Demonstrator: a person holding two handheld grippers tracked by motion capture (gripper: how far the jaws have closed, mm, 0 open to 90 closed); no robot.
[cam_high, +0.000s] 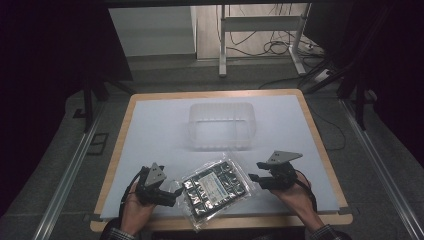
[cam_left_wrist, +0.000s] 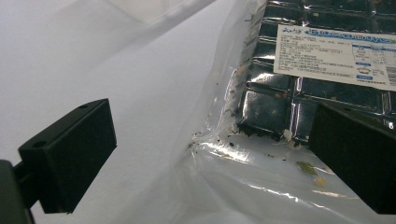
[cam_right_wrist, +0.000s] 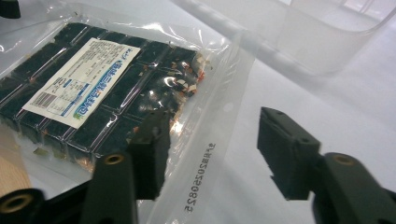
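Both claws, left claw (cam_high: 172, 191) and right claw (cam_high: 253, 177), spread and flanking the sealed bag (cam_high: 215, 187) on the bench (cam_high: 150, 130); looks like pre-grasp, next pinch its edges and lift toward the clear tub (cam_high: 221, 126).

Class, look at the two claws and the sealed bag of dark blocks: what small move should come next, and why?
Probably close the right claw on the clear edge of the bag. Its jaws stand open astride that edge without pressing it, and the left claw is open at the opposite edge. The bag lies flat before the clear plastic container, so a grip must precede any lift.
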